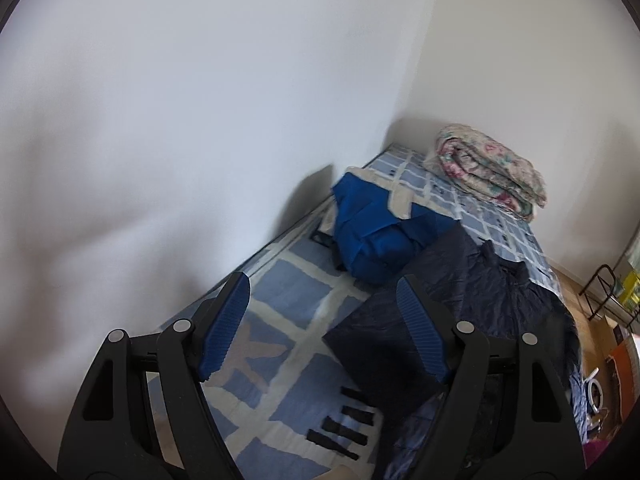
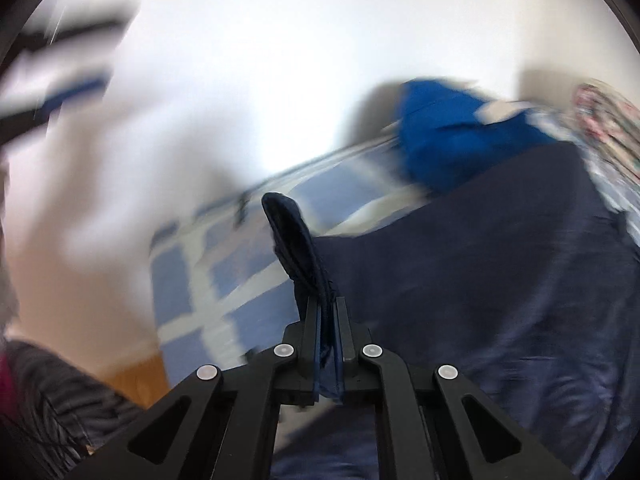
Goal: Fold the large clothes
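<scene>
The right gripper (image 2: 326, 312) pinches an edge of the navy garment (image 2: 480, 280) lying on the bed (image 1: 296, 292); the left gripper (image 1: 324, 320) gapes empty, so one-sided pulling could bunch the fabric

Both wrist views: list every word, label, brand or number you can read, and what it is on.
None can be read.
Black marks on the checked bedsheet: bars, not letters.
Yellow items on the floor at right: too small to read.
Right wrist view: blurred, no text visible.
</scene>
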Tool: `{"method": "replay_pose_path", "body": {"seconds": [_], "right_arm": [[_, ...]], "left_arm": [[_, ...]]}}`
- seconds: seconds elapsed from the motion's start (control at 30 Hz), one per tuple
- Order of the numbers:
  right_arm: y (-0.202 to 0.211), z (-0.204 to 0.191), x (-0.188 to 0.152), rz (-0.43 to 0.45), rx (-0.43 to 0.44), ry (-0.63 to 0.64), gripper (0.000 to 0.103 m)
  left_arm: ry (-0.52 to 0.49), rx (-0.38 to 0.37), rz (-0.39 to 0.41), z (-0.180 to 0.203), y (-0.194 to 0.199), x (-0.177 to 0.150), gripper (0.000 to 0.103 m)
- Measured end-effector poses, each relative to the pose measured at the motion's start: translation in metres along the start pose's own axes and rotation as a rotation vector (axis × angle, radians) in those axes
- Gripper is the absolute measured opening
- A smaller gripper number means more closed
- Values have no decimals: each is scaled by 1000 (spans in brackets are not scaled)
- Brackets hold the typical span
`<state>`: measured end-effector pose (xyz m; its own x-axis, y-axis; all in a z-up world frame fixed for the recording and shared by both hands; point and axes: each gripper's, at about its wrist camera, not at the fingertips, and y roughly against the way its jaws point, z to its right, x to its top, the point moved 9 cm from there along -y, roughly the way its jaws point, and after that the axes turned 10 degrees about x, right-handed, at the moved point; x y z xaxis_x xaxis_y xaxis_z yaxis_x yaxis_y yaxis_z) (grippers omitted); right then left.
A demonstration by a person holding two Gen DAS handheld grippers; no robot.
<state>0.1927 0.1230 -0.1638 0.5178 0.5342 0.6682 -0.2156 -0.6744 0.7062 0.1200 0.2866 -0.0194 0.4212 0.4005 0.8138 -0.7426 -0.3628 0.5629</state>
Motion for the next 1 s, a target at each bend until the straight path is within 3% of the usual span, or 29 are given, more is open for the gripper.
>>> {"method": "replay_pose_path", "body": {"seconds": [0.13, 0.27, 0.43, 0.57, 0.7, 0.77, 0.83, 0.87, 1.0], "right_arm": [[64, 72, 13, 131, -98, -137, 2], [121, 148, 8, 232, -262, -256, 1], [170, 232, -15, 301, -373, -424, 1], [195, 286, -43, 317, -478, -482, 0], [203, 321, -74, 302, -474, -561, 0], [193, 330, -86, 271, -370, -592, 5], [187, 338, -92, 257, -309, -621, 28], [183, 339, -91, 255, -277, -623, 46], [154, 334, -85, 207, -154, -605, 51]], "left_arm": [[-48, -27, 1, 30, 4, -3, 79], [-113, -58, -23, 66, 2, -14, 79], [-202, -71, -46, 110, -3, -27, 79], [-269, -73, -61, 141, -12, -38, 79], [-403, -87, -105, 178, -36, -58, 78], [-463, -57, -97, 188, -50, -62, 78], [-467, -78, -125, 195, -62, -66, 78], [-462, -95, -148, 198, -68, -69, 78], [-527, -109, -206, 209, -97, -90, 78]]}}
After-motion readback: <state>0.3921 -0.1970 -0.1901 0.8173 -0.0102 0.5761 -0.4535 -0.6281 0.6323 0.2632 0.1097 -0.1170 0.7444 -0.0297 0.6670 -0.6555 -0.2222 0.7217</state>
